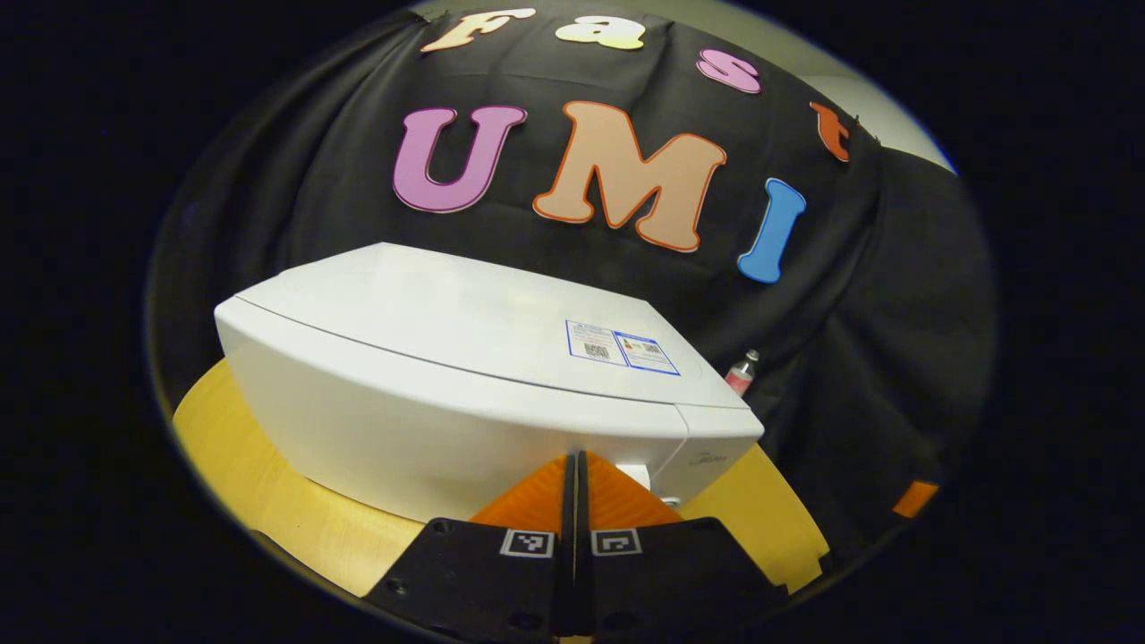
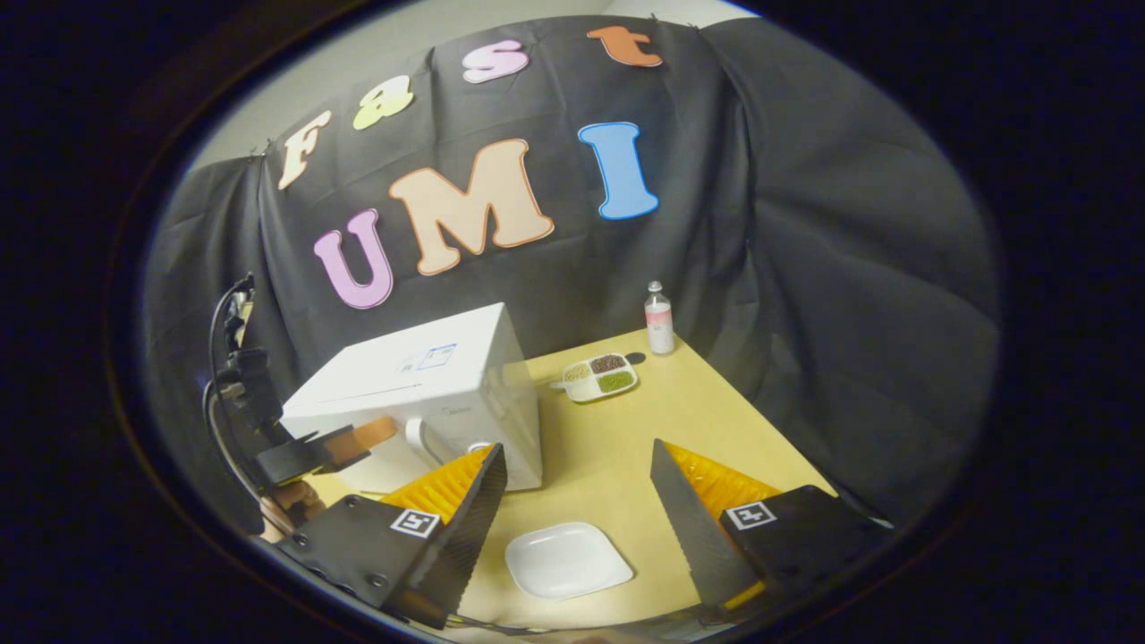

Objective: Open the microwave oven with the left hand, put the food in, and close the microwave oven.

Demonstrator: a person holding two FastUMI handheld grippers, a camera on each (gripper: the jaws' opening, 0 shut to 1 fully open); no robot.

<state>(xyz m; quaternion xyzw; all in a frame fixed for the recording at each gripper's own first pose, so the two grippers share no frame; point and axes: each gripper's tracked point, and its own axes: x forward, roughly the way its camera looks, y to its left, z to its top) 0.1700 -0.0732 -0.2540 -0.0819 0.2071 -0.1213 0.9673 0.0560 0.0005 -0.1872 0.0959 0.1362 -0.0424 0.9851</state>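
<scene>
The white microwave (image 1: 465, 358) stands on the table with its door closed. My left gripper (image 1: 577, 458) is shut with nothing between its fingers, its tips close in front of the door's right end. In the right gripper view the left gripper (image 2: 362, 438) sits just left of the microwave's (image 2: 420, 380) white handle (image 2: 416, 440); whether it touches the handle I cannot tell. A divided dish of food (image 2: 601, 376) lies to the right of the microwave, farther back. My right gripper (image 2: 577, 470) hangs open above an empty white plate (image 2: 568, 559).
A small bottle (image 2: 659, 317) stands at the table's far corner, behind the dish, and shows as the bottle (image 1: 742, 371) beside the microwave. The yellow table (image 2: 698, 420) is ringed by black cloth. A hand (image 2: 291, 501) holds the left gripper, with cables trailing.
</scene>
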